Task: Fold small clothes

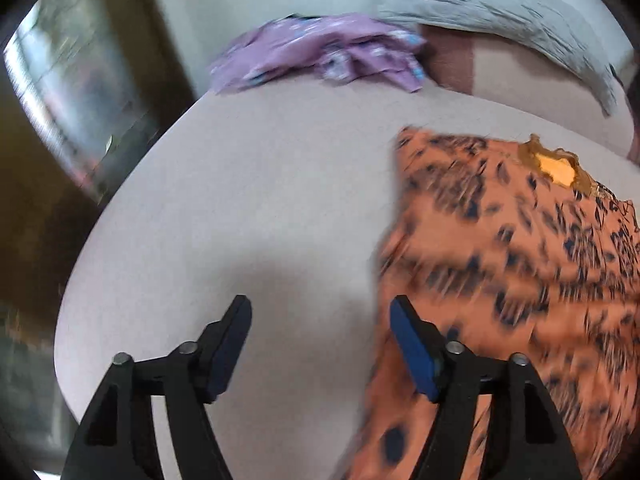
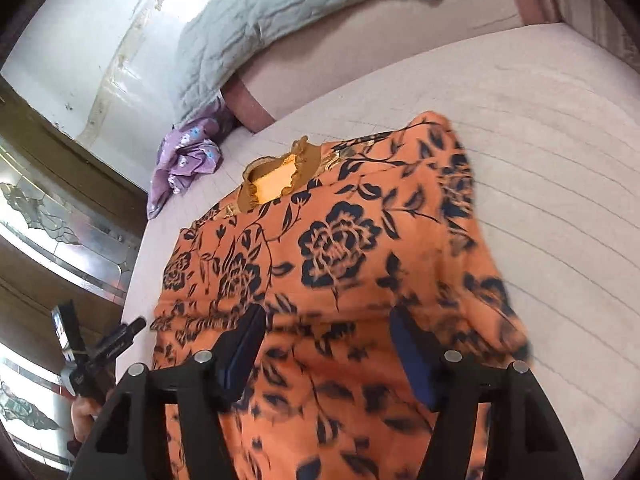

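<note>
Orange floral top [image 2: 340, 248] spread flat on bed [image 2: 560, 160], neckline far side. Left gripper [image 1: 320, 344] spread wide, empty, at garment's left edge; right gripper [image 2: 326, 344] spread wide, empty, above hem. Risk: thin fabric bunching or single-layer pinch, skewing fold.

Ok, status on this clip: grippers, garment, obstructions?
Left gripper open over bare bed; right gripper open over orange floral top, spread flat. Purple garment crumpled beyond, apart.
</note>
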Motion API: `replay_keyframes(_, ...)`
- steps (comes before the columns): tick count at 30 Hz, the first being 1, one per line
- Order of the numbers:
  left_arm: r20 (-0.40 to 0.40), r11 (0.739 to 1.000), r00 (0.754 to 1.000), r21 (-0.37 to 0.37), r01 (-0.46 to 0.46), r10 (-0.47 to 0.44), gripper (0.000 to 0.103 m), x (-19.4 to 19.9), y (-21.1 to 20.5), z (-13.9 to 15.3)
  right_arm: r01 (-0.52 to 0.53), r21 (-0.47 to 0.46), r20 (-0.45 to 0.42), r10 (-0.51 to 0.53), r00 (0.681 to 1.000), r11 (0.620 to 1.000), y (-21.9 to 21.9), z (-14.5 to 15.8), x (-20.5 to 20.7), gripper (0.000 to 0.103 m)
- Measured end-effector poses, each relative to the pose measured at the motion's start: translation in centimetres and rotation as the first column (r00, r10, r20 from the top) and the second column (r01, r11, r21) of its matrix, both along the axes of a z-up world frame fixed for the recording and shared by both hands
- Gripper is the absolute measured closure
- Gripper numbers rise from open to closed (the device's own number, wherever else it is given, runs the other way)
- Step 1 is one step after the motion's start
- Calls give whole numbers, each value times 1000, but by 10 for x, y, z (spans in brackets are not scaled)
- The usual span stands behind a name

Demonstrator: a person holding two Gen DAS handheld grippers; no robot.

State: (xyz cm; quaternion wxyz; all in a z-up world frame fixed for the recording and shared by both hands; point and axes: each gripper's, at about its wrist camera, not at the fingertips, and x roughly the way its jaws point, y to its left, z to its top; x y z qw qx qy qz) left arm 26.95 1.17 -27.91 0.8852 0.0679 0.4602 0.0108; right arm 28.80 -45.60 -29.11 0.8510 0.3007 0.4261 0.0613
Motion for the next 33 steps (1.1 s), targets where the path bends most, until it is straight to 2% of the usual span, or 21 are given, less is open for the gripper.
replay_keyframes(5, -47, 1000, 999, -17, -23, 23, 30, -61, 39, -18, 64, -51, -14, -65, 998, 997, -24, 1, -65, 35)
replay_keyframes(7, -62, 998, 998, -64, -10, 6, 30, -81, 45, -17, 88, -73, -31, -90, 995, 993, -31, -1, -92, 35)
replay_keyframes(10, -95, 983, 993, -178, 49, -66, 30, -109, 46, -15, 96, -90, -61, -102, 993, 991, -36, -4, -123, 35)
replay_keyframes(15, -153, 965, 979, -244, 97, -137, 30, -138, 35, -22, 67, -102, -132, -80, 988, 993, -34, -15, -164, 35)
replay_keyframes(16, -155, 960, 976, -257, 107, -150, 33, -141, 32, -22, 67, -107, -145, -82, 986, 992, -34, -19, -172, 35)
replay_keyframes(19, -160, 958, 970, -251, 141, -184, 58, -144, 18, -22, 74, -89, -170, -88, 981, 993, -34, -28, -187, 35)
replay_keyframes(22, -168, 952, 964, -264, 155, -204, 65, -147, 16, -24, 66, -65, -196, -77, 978, 996, -30, -36, -194, 35)
replay_keyframes(24, -178, 949, 961, -269, 162, -214, 65, -144, 12, -25, 56, -62, -214, -68, 974, 997, -25, -41, -195, 35)
replay_keyframes(25, -183, 949, 960, -272, 158, -212, 62, -142, 11, -26, 51, -52, -230, -61, 971, 997, -23, -45, -195, 35)
replay_keyframes(26, -198, 948, 957, -280, 151, -211, 49, -140, 11, -28, 45, -33, -244, -52, 968, 998, -20, -50, -195, 35)
replay_keyframes(28, -225, 946, 954, -298, 129, -201, 34, -139, 14, -30, 20, -2, -278, -20, 960, 1000, -12, -60, -195, 35)
replay_keyframes(30, -229, 949, 954, -292, 122, -193, 34, -138, 14, -33, 8, -15, -313, -12, 950, 1000, 0, -69, -195, 35)
replay_keyframes(32, -236, 951, 953, -283, 121, -192, 36, -138, 13, -36, -13, -83, -306, -14, 952, 996, 11, -67, -196, 35)
replay_keyframes(33, -235, 952, 953, -282, 124, -193, 42, -138, 12, -36, -25, -114, -309, -12, 951, 993, 15, -65, -197, 41)
